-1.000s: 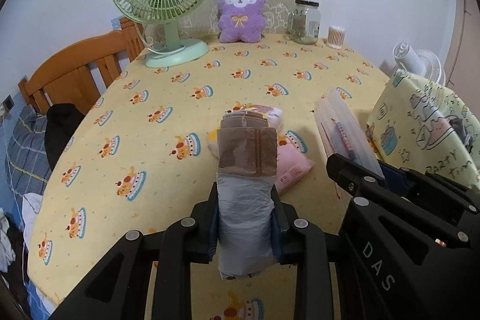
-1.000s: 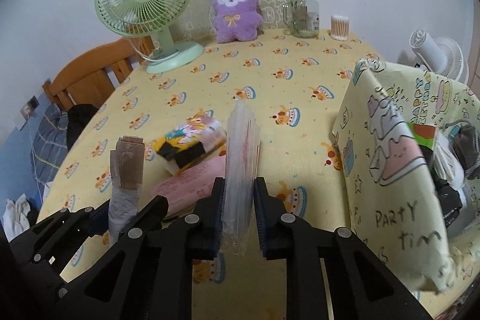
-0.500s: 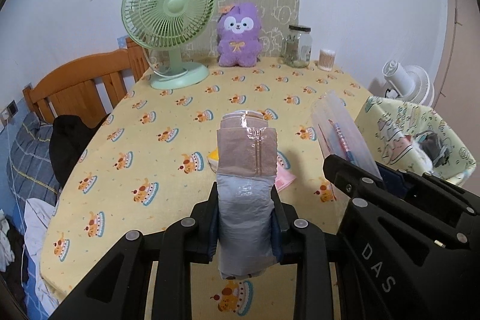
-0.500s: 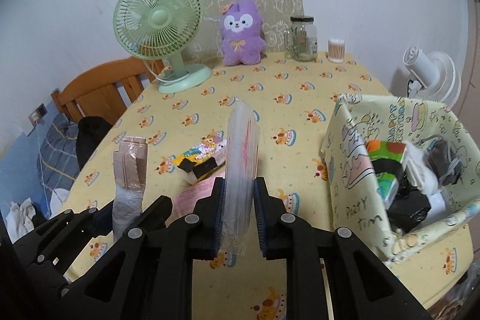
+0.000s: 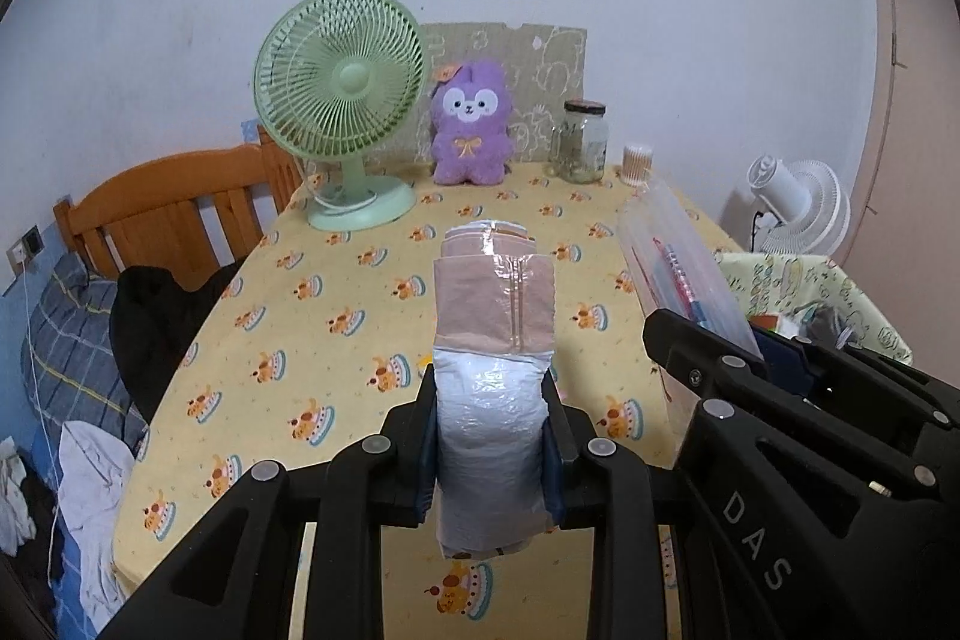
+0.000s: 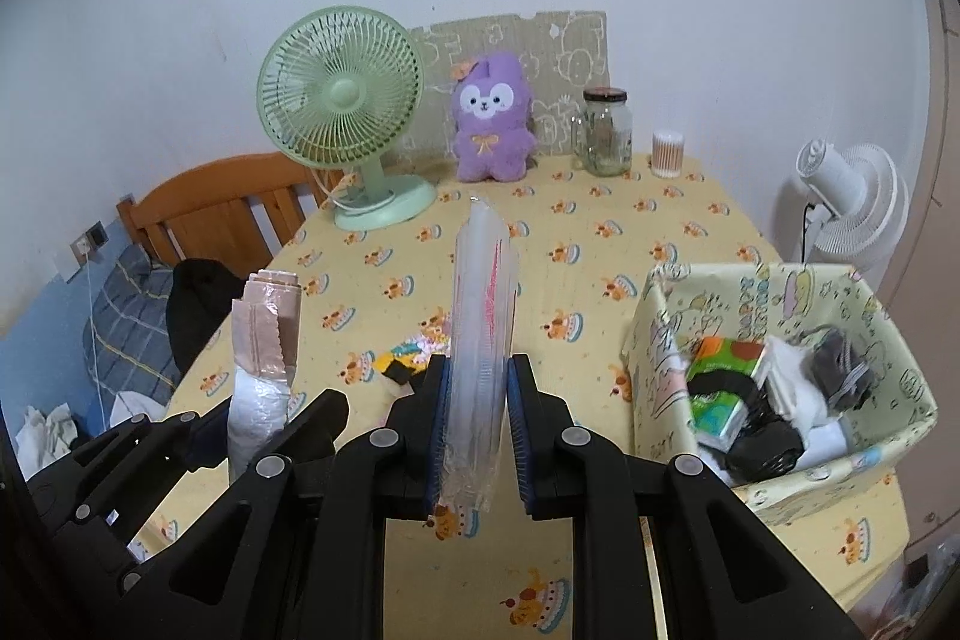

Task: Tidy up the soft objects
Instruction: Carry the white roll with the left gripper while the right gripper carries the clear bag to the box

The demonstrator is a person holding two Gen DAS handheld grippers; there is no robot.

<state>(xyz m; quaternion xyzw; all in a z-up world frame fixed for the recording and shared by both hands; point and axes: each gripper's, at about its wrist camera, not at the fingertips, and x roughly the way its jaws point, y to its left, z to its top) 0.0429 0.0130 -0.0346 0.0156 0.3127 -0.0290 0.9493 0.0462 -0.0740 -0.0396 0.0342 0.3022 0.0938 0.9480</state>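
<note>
The left gripper (image 5: 491, 439) is clenched on a grey and beige packet (image 5: 492, 376), the right gripper (image 6: 477, 436) on a clear bag (image 6: 480, 340), both above the bench (image 6: 600, 280); the basket (image 6: 654, 340) at right already holds several things; two packets (image 6: 414, 358) seem left.

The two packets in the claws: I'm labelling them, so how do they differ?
The left packet is thick and opaque, silver below and beige above; the right packet is thin and clear, with red print. Both stand upright, each clamped low in a claw above the table.
</note>
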